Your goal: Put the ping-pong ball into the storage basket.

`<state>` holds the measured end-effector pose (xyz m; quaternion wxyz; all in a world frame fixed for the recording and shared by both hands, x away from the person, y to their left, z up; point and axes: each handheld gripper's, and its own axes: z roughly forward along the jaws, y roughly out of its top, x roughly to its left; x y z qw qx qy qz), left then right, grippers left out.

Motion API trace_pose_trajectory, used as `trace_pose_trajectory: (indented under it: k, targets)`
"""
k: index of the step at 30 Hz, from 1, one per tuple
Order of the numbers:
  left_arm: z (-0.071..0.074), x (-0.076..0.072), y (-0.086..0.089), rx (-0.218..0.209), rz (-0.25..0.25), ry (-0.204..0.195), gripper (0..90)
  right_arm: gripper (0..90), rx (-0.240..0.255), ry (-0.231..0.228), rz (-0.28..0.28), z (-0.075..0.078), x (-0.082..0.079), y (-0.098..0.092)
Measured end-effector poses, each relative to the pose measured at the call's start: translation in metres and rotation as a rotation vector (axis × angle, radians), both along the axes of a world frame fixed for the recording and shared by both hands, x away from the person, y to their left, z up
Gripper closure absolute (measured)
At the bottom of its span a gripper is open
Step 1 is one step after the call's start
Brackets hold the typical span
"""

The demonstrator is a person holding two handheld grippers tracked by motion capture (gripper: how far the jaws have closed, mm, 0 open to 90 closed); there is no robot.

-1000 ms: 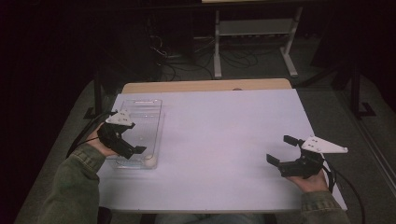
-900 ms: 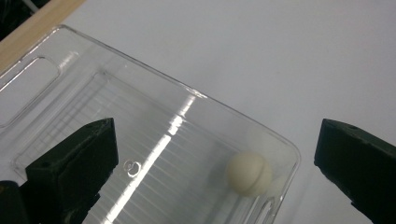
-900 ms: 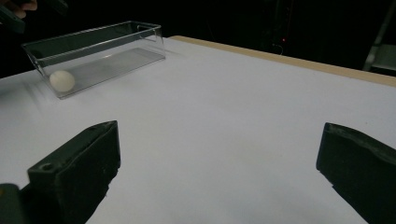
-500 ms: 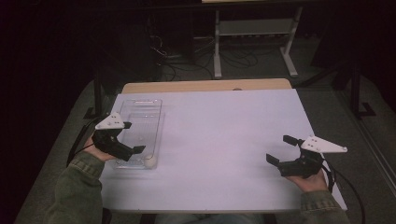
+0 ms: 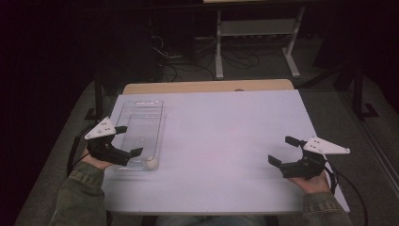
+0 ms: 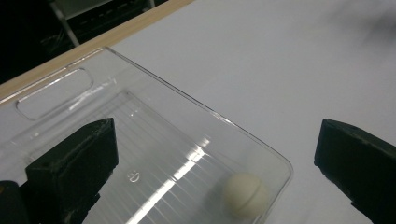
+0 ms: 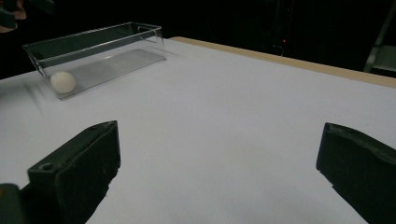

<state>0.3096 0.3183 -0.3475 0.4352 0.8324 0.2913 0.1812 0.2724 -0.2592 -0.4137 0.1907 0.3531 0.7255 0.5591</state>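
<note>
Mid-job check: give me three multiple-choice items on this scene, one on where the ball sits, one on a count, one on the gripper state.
1. Where is the small white ball?
A. inside the clear plastic tray, at its near end
B. on the bare white table
C. in the right gripper

2. How many balls are in the tray?
A. one
B. two
C. three

3. How is the left gripper?
A. shut on the ball
B. open and holding nothing
C. shut on the tray wall

Answers: 1 A, it lies in the tray's near corner; 2 A, a single ball; 3 B, its jaws stand wide apart.

left gripper (image 5: 127, 141) jaws spread, right gripper (image 5: 282, 150) likewise
</note>
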Motion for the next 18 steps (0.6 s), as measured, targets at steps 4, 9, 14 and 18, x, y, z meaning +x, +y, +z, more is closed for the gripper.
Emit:
trace_pose_trajectory:
  k: [4,9,14,18]
  targets:
    - [-0.004,-0.004,0.002,-0.025,0.012,-0.015,0.0,0.0,-0.003,0.000,0.002,0.000,0.000,0.000]
    - [-0.011,-0.009,0.005,-0.062,0.041,-0.041,0.0,0.0,-0.001,0.000,0.000,0.000,0.000,0.000]
    - [-0.017,-0.013,0.009,-0.095,0.072,-0.063,0.0,0.0,-0.003,0.000,0.000,0.000,0.000,0.000]
    - [-0.021,-0.015,0.014,-0.119,0.098,-0.078,0.0,0.0,0.001,0.001,0.000,0.000,0.000,0.000]
